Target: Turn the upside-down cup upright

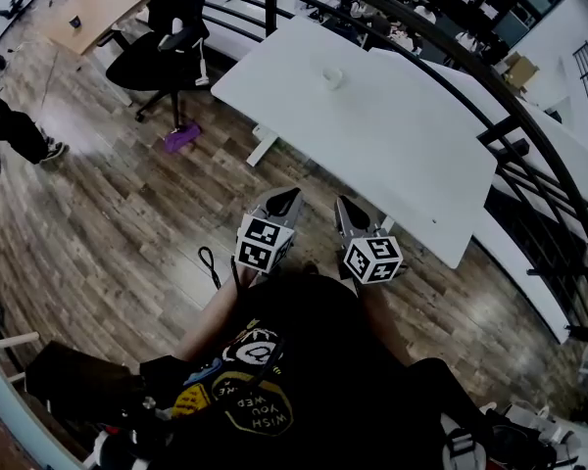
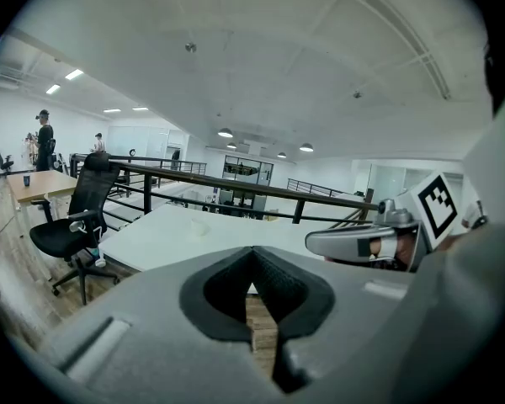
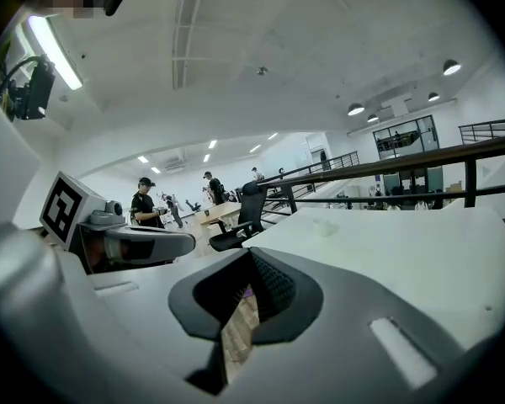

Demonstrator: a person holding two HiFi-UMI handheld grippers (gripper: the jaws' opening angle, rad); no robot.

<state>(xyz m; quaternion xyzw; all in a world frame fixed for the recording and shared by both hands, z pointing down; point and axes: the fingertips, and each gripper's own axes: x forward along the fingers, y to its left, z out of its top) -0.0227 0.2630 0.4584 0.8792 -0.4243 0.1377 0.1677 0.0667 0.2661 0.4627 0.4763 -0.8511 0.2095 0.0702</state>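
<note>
A small white cup stands alone on the far part of the white table; it is too small to tell which way up it is. The cup also shows far off in the left gripper view, and the same cup shows in the right gripper view. Both grippers hang over the wooden floor, close to the person's body and short of the table's near edge. My left gripper is shut with nothing in it. My right gripper is beside it, also shut and empty.
A black office chair stands left of the table, with a wooden desk behind it. A purple object lies on the floor near the table leg. A black railing runs behind the table. A person's legs show at far left.
</note>
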